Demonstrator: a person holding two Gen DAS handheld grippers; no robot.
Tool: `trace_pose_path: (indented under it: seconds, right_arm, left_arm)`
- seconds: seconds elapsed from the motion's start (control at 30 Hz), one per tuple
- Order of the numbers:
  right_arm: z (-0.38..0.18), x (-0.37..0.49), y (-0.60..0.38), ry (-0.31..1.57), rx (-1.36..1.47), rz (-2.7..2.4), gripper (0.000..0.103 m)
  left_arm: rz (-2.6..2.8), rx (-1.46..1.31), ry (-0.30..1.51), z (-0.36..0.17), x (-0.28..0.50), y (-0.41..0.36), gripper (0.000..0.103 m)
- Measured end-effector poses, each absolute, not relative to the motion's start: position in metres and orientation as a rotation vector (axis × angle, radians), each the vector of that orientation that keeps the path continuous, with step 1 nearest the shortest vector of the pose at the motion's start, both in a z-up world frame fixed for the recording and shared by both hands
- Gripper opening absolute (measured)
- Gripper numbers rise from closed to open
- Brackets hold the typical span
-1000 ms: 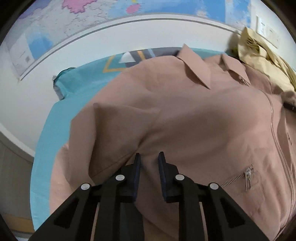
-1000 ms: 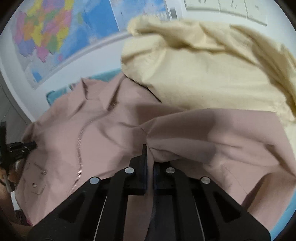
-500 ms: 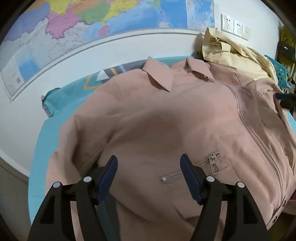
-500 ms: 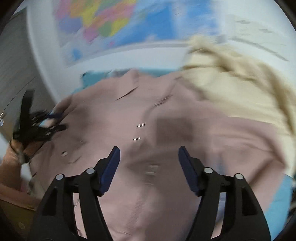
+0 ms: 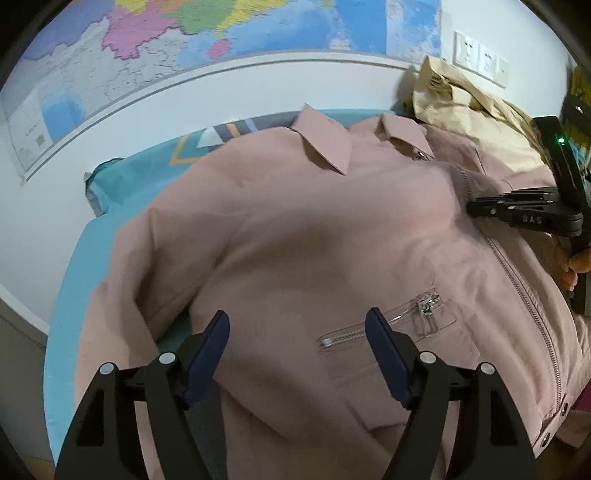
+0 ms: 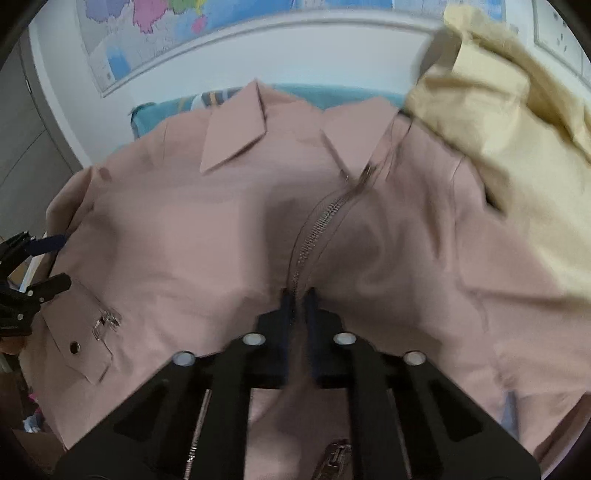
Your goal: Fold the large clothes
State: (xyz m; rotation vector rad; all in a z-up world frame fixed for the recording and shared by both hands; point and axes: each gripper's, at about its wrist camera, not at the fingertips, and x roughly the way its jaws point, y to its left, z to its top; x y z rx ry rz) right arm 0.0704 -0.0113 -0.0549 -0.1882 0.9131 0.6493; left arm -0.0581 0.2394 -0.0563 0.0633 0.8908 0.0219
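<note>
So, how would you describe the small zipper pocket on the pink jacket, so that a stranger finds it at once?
Start from the pink jacket spread over the teal sheet below the wall map. From its collar, go down the front to the short slanted pocket zipper. Unlike the long main zipper beside it, it is short, slanted, and carries a dangling metal pull.

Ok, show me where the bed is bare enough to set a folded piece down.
Bare teal sheet runs along the wall side of the pink jacket. The far corner is crowded by the heaped cream garment, overlapping the jacket's shoulder.
</note>
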Motion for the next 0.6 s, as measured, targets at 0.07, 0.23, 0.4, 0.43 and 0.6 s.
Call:
trace_pose_path:
  seconds: [0.07, 0.23, 0.4, 0.43, 0.6]
  right_arm:
    - [-0.041, 0.075, -0.022, 0.896, -0.116, 0.667, 0.005]
    - [-0.044, 0.098, -0.012, 0.867, -0.147, 0.604, 0.005]
    - [-0.058, 0.101, -0.023, 0.966, -0.082, 0.642, 0.014]
    - [-0.058, 0.095, -0.027, 0.970, -0.091, 0.647, 0.025]
    - [-0.037, 0.057, -0.085, 0.915, -0.034, 0.670, 0.042]
  left_arm:
    - [0.030, 0.050, 0.878, -0.052, -0.060, 0.244, 0.074]
    - [0.040, 0.018, 0.873, -0.049, -0.067, 0.256, 0.077]
    - [0.002, 0.015, 0.899, -0.055, -0.085, 0.264, 0.083]
    - [-0.010, 0.023, 0.902, -0.057, -0.089, 0.264, 0.084]
    - [0.003, 0.144, 0.958, -0.076, -0.104, 0.256, 0.084]
